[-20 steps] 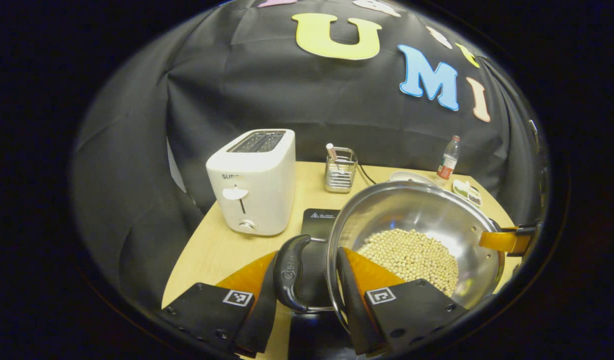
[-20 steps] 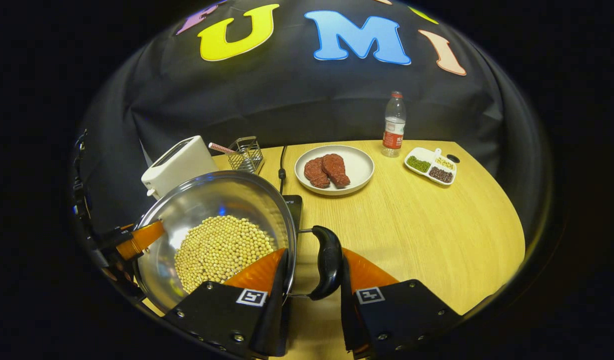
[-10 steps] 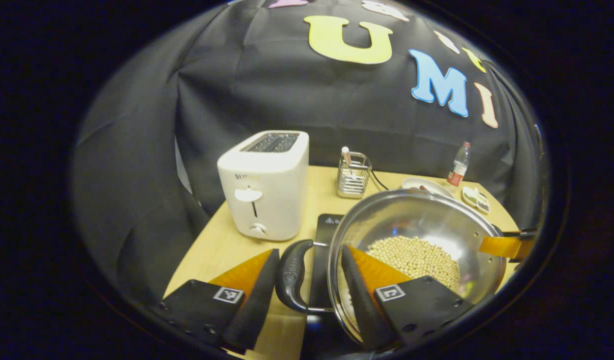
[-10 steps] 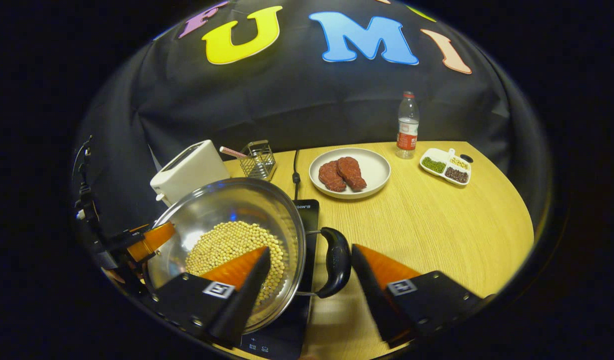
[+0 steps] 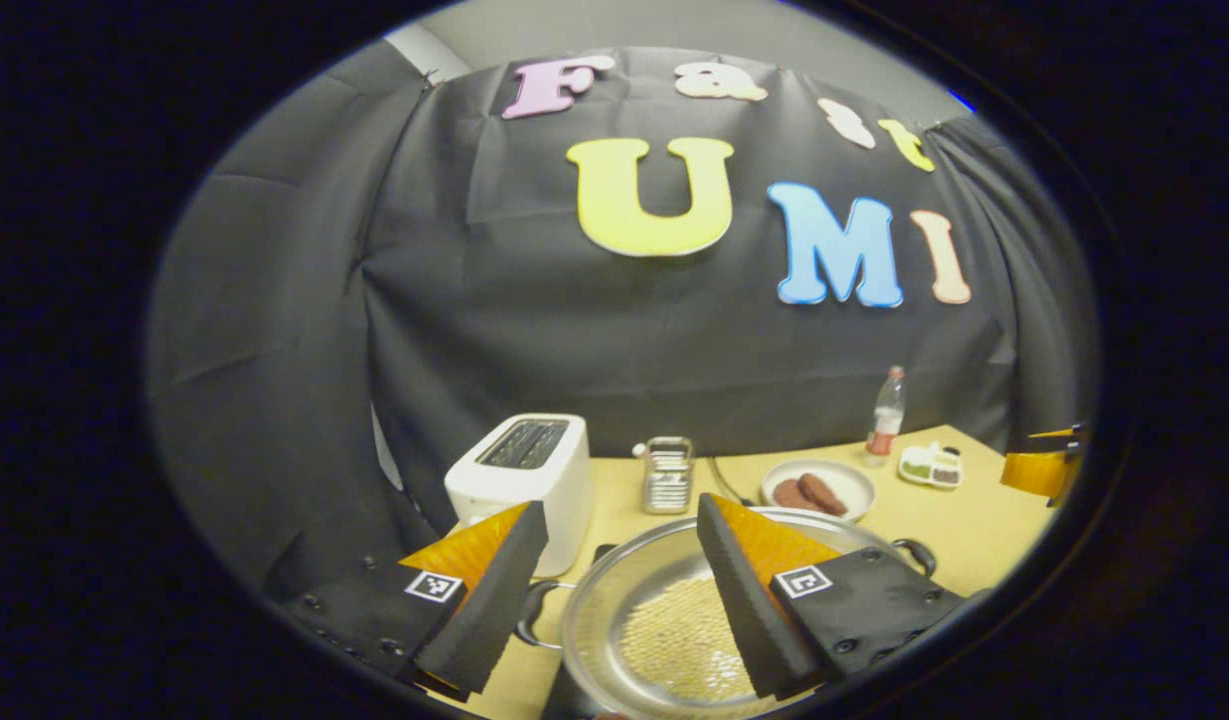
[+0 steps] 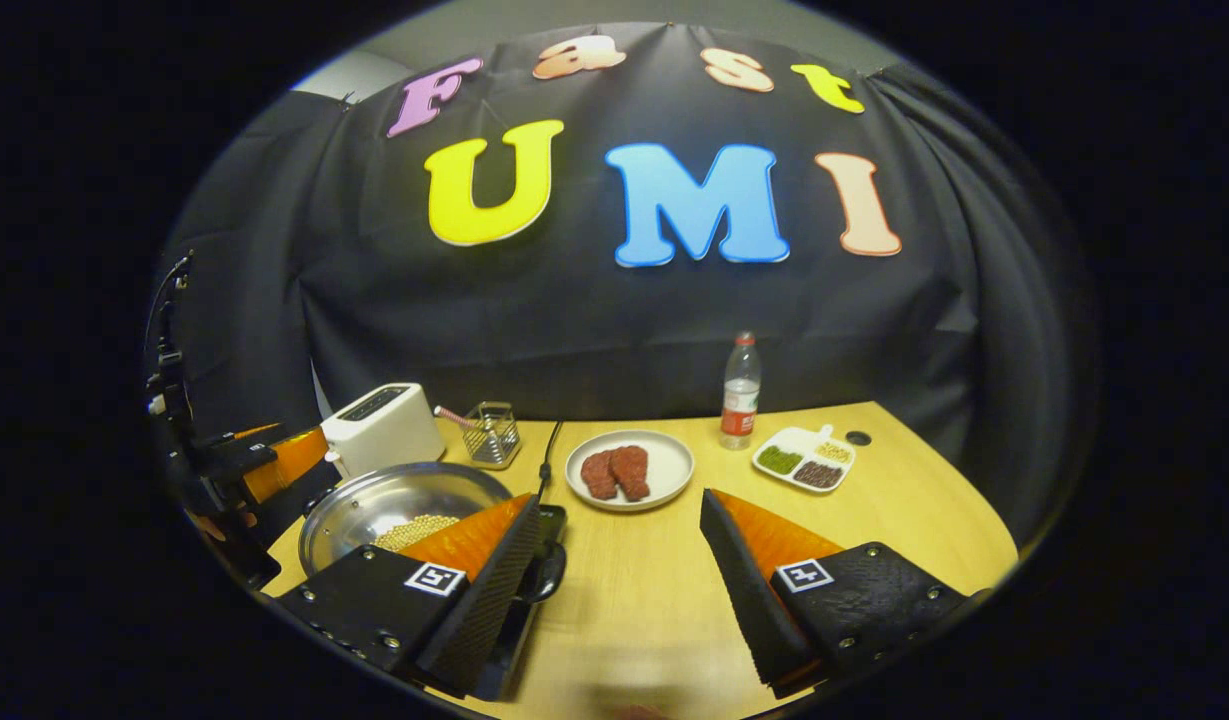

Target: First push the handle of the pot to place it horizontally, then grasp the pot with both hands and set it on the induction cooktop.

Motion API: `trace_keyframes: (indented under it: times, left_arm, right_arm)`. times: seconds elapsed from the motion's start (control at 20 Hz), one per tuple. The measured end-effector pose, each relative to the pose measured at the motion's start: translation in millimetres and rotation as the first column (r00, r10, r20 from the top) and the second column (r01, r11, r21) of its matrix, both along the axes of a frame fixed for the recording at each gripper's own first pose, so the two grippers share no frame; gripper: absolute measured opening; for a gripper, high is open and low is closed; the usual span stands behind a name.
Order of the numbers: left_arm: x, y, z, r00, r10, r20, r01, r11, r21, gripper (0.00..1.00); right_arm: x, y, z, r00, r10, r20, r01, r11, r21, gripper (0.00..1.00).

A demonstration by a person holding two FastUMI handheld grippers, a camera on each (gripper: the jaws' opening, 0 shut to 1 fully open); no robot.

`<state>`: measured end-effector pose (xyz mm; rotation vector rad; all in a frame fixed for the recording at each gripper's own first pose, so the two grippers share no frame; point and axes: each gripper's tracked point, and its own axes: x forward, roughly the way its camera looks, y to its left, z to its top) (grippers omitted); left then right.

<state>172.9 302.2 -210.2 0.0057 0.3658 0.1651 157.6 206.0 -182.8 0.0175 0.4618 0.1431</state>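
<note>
Left gripper view: the left hand-held gripper [image 5: 614, 580] hangs above the pot [image 5: 674, 625], its 2 fingers spread wide and holding nothing. The steel pot holds soybeans [image 5: 679, 635], with a black handle at each side, and appears to sit on the induction cooktop, mostly hidden beneath it. Behind stand a white toaster [image 5: 519, 480], a wire utensil holder [image 5: 667, 475], a plate of meat [image 5: 817, 488], a water bottle [image 5: 884, 415] and a divided dish [image 5: 931, 465] on the wooden surface [image 5: 974, 520].

Right gripper view: the pot [image 6: 399, 500] rests at left on the black induction cooktop [image 6: 549, 520], near the toaster [image 6: 382, 428]. The right hand-held gripper [image 6: 614, 570] is raised over the surface [image 6: 904, 510], fingers wide apart and empty. The left hand-held gripper's orange finger [image 6: 284, 460] shows at far left.
</note>
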Motion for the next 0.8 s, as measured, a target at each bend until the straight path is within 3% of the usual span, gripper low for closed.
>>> trace_keyframes:
  times: [0.05, 0.1, 0.4, 0.45, 0.65, 0.75, 0.8]
  left_arm:
    - [-1.3, -20.3, 14.6, 1.000, -0.012, 0.026, 0.012, 1.000, -0.008, 0.94]
    - [-0.6, -41.7, 30.4, 0.998, -0.023, 0.050, 0.025, 1.000, -0.019, 1.00]
    - [-20.0, -167.8, 103.6, 0.985, -0.087, 0.148, 0.096, 0.994, -0.049, 1.00]
    - [-27.6, -187.9, 114.0, 0.983, -0.098, 0.158, 0.105, 0.994, -0.039, 0.94]
    - [-53.3, -270.2, 150.0, 0.968, -0.142, 0.207, 0.151, 0.988, -0.031, 0.94]
    - [-66.9, -301.7, 164.4, 0.961, -0.150, 0.234, 0.163, 0.986, -0.039, 1.00]
    - [-71.3, -316.5, 171.1, 0.957, -0.153, 0.245, 0.169, 0.985, -0.045, 0.97]
  right_arm:
    - [-2.6, -18.0, 14.7, 0.999, -0.010, 0.031, 0.010, 1.000, -0.001, 0.97]
    - [-6.7, -36.9, 28.3, 0.998, -0.020, 0.059, 0.020, 1.000, 0.001, 0.97]
    - [-38.6, -145.4, 92.1, 0.979, -0.090, 0.183, 0.079, 0.995, 0.066, 0.97]
    - [-44.3, -162.9, 98.4, 0.975, -0.096, 0.199, 0.086, 0.994, 0.060, 0.97]
    - [-68.1, -222.2, 125.8, 0.954, -0.091, 0.285, 0.099, 0.995, -0.011, 0.97]
    - [-82.4, -241.3, 137.9, 0.943, -0.086, 0.322, 0.094, 0.995, -0.010, 0.97]
    - [-89.6, -248.2, 143.0, 0.939, -0.081, 0.335, 0.088, 0.996, -0.005, 0.97]
